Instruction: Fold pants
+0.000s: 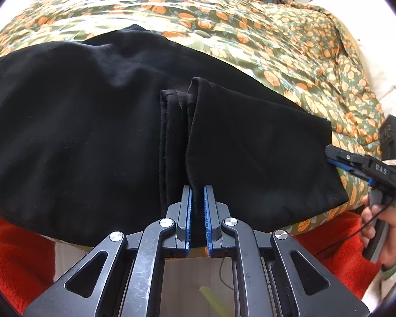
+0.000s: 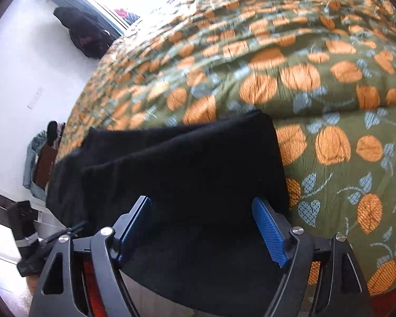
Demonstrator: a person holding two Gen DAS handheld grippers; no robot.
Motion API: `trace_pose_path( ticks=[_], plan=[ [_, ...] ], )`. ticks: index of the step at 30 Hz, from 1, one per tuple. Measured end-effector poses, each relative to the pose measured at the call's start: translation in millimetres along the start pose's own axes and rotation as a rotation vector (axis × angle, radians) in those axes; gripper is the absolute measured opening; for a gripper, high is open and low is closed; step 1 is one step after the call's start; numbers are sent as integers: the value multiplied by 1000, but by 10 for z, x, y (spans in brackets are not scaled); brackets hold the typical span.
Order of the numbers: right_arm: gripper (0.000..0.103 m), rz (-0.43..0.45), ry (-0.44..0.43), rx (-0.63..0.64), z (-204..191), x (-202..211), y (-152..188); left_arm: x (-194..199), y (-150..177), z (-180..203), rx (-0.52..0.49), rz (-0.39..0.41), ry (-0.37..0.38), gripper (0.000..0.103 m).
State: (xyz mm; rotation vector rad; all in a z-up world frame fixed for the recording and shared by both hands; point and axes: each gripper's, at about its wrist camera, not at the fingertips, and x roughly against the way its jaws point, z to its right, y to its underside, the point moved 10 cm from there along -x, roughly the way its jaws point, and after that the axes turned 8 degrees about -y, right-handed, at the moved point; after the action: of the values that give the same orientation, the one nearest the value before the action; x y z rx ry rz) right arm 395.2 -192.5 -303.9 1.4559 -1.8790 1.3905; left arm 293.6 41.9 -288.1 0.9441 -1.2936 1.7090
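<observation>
Black pants (image 1: 79,121) lie spread on a bed with a green, orange-flowered cover (image 1: 277,42). A folded-over leg part (image 1: 250,145) lies on top at the right. My left gripper (image 1: 197,192) is shut on a fold of the pants at the near edge. My right gripper (image 2: 202,208) is open, its blue pads (image 2: 269,227) on either side of the pants' end (image 2: 187,163), touching nothing. In the left wrist view the right gripper (image 1: 332,155) sits at the right edge of the pants.
The bed cover (image 2: 316,84) fills the far and right side. A red rug (image 1: 15,251) lies on the floor below the bed edge. Dark clothes (image 2: 84,34) hang by a window at the left wall. A white wall lies to the left.
</observation>
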Motion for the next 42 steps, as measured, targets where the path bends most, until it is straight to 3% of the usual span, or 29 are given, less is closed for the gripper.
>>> trace_pose_path(
  ticks=[2, 6, 9, 12, 14, 17, 20, 23, 29, 31, 37, 39, 42],
  plan=[
    [74, 66, 10, 50, -144, 198, -25, 13, 3, 6, -7, 6, 2, 8],
    [75, 186, -50, 113, -490, 637, 27, 9, 4, 9, 5, 8, 16, 9],
    [82, 170, -63, 117, -547, 551, 311, 11, 1, 12, 22, 1, 39, 18],
    [82, 11, -12, 70, -314, 154, 697, 94, 6, 26, 30, -6, 49, 31],
    [80, 63, -7, 86, -357, 272, 675, 222, 10, -5, 24, 5, 33, 56],
    [80, 181, -18, 159, -543, 566, 518, 497, -6, -179, 31, 73, -8, 72],
    [82, 235, 11, 190, -542, 679, 492, 683, 0, -585, 130, 95, -25, 72],
    [82, 210, -4, 135, -419, 602, 542, 780, -6, -1153, 290, 105, -37, 72],
    [82, 192, -11, 137, -465, 542, 507, 1147, 78, -2672, 777, 190, -22, 68],
    [82, 190, -12, 157, -515, 521, 520, 1268, 99, -3044, 889, 228, 2, 66],
    [82, 153, -10, 179, -577, 377, 602, 1116, -35, -3337, 839, 176, -61, 55],
    [82, 152, -9, 195, -622, 374, 624, 1019, -70, -3345, 829, 160, -89, 47],
    [82, 150, -11, 216, -684, 372, 661, 939, -181, -3394, 790, 159, -148, 26]
  ],
)
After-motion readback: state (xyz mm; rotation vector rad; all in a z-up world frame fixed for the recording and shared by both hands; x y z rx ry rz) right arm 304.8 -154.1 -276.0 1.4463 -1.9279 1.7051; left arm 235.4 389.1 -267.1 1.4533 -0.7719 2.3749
